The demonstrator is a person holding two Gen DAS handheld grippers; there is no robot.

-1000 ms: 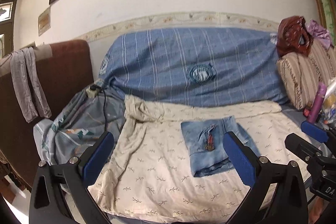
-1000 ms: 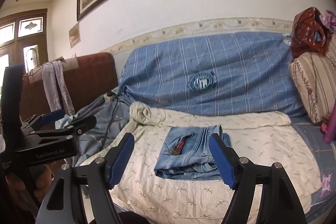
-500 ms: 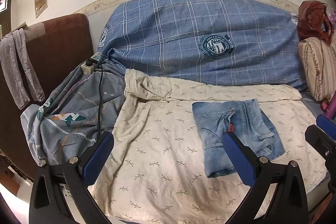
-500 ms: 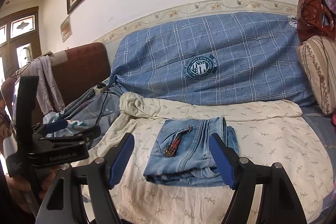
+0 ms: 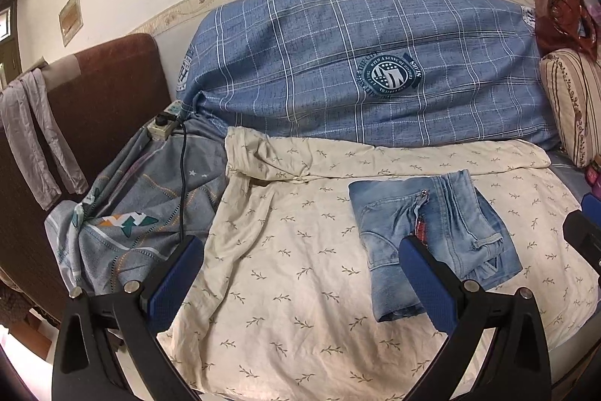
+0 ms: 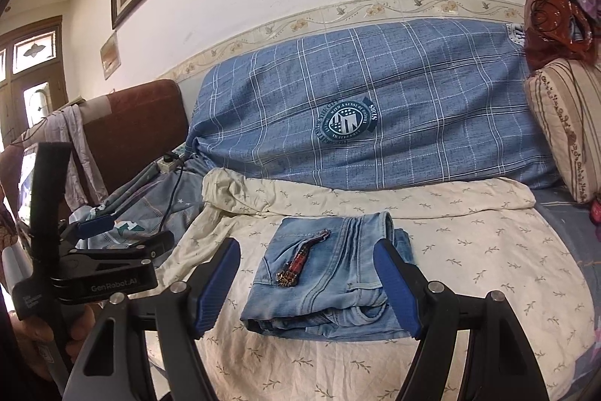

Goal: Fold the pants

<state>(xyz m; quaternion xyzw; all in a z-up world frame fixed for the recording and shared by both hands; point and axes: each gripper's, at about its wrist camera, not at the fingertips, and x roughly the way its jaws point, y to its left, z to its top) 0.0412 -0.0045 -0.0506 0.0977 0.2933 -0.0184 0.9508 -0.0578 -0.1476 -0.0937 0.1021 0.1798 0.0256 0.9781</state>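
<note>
Straight ahead of the right tool (image 6: 306,288), framed between its 2 spread, empty fingers, the folded pants (image 6: 330,277) lay on the cream sheet (image 6: 488,243), long axis pointing away. The left tool (image 5: 300,280), likewise spread and empty, sat off to their left, so the right was nearer.

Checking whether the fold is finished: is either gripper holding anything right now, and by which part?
Nothing is held. The left gripper and right gripper both stand open with bare pads, short of the folded light-blue denim pants lying on the cream leaf-print sheet.
</note>
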